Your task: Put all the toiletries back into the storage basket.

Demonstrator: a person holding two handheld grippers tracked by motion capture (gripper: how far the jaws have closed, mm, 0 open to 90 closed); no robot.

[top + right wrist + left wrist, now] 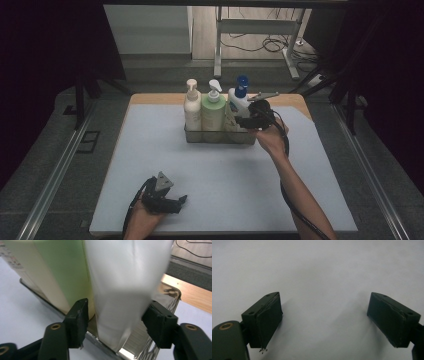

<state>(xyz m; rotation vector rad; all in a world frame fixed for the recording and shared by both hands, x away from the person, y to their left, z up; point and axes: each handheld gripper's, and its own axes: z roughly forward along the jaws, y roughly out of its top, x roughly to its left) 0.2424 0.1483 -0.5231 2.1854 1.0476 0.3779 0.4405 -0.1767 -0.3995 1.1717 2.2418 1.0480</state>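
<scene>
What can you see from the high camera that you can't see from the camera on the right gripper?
The high view alone has the bottles' pump tops, like the blue pump, plus the left gripper resting open near the table's front edge. The right gripper view alone shows, close up, its jaws on either side of the white bottle. Both show the green bottle, the cream bottle and the clear tray.

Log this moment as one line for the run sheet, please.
right gripper: jaws around white blue-capped bottle, contact unclear | clear rectangular basket: cream, green pump bottles inside | left gripper: open over white mat
</scene>
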